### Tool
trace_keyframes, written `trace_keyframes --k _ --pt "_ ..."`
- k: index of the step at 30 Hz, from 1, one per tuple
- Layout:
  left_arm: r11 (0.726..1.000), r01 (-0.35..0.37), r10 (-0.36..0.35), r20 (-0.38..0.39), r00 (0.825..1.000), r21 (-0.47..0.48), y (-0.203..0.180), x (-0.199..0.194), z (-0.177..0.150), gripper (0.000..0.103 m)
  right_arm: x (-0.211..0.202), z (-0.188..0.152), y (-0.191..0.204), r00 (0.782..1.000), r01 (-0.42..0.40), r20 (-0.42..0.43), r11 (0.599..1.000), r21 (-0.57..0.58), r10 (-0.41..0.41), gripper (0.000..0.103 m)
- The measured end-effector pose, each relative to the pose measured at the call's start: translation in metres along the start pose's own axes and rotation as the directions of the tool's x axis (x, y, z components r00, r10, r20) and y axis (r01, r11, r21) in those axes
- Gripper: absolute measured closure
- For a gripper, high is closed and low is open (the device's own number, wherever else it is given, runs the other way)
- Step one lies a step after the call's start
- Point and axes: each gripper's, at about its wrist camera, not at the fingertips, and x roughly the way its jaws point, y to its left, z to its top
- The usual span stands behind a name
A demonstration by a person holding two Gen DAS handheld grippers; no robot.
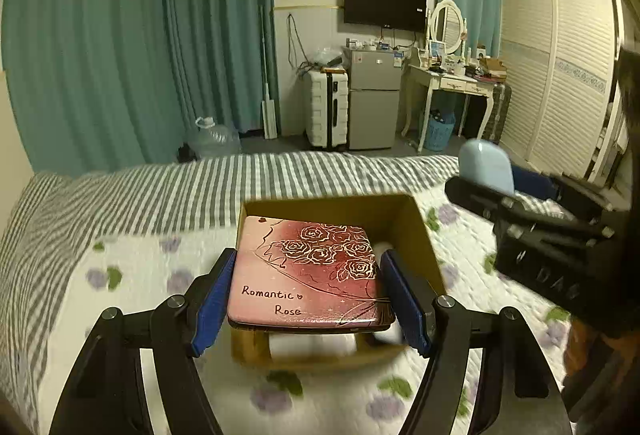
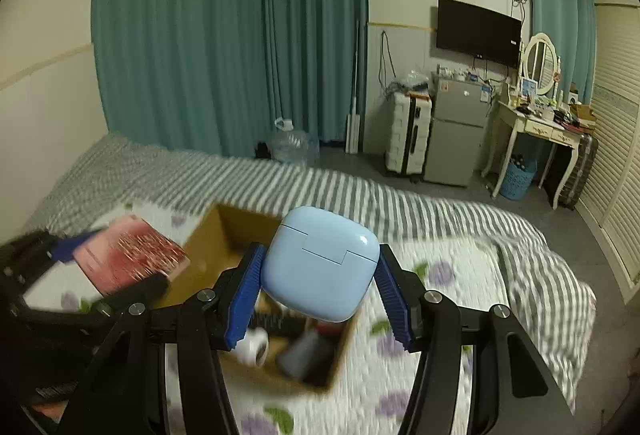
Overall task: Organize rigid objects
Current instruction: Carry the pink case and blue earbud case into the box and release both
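My left gripper (image 1: 306, 271) is shut on a pink tin (image 1: 306, 271) printed "Romantic Rose" and holds it flat over an open cardboard box (image 1: 420, 227) on the bed. My right gripper (image 2: 318, 275) is shut on a light blue earbud case (image 2: 320, 263) and holds it above the same box (image 2: 228, 231). The box holds a white roll (image 2: 256, 345), a dark cylinder (image 2: 304, 355) and other dark items. The right gripper with the blue case (image 1: 486, 165) shows at the right of the left wrist view. The tin (image 2: 128, 255) shows at the left of the right wrist view.
The bed has a white floral quilt (image 1: 132, 275) over a grey striped sheet (image 1: 160, 191). Beyond it stand a water jug (image 1: 214, 137), a white suitcase (image 1: 326, 107), a small fridge (image 1: 374, 99), a dressing table (image 1: 452, 79) and a louvred wardrobe (image 1: 560, 75).
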Motion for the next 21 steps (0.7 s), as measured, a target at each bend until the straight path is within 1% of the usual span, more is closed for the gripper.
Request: trace_keyframes --k 3,5,8,11,14,18,20,21 --pt "1.000 -0.010 0.010 -0.022 1.000 0.011 0.000 0.035 0.003 0.030 0.023 0.013 -0.002 1.000 -0.010 0.018 1.000 0.007 0.010 0.047" --pt "1.000 -0.011 0.012 -0.037 0.999 0.019 -0.001 0.055 0.000 0.030 0.040 0.014 -0.002 1.000 -0.013 0.014 1.000 0.002 0.013 0.047" --pt "0.999 -0.024 0.027 -0.062 0.998 0.043 -0.001 0.088 -0.005 0.030 0.063 0.000 -0.006 0.999 -0.031 -0.013 1.000 0.002 0.031 0.048" --pt "0.997 -0.043 0.048 -0.082 0.995 0.058 -0.004 0.109 -0.007 0.030 0.085 -0.013 -0.013 0.998 -0.029 -0.063 1.000 0.006 0.029 0.048" --pt "0.994 -0.068 0.077 -0.099 0.992 0.086 -0.007 0.121 -0.010 0.030 0.100 -0.017 -0.019 0.996 -0.026 -0.087 1.000 0.011 0.027 0.048" --pt "0.995 -0.068 0.078 -0.139 0.987 0.076 -0.005 0.133 -0.015 0.029 0.105 -0.014 -0.018 0.996 -0.033 -0.086 0.999 -0.002 0.032 0.048" --pt "0.996 -0.055 0.064 -0.126 0.990 0.073 -0.006 0.129 -0.016 0.028 0.106 -0.016 -0.020 0.995 -0.034 -0.093 0.999 0.002 0.034 0.048" --pt "0.995 -0.066 0.076 -0.123 0.989 0.078 -0.006 0.127 -0.016 0.028 0.106 -0.017 -0.021 0.995 -0.030 -0.094 1.000 0.003 0.030 0.048"
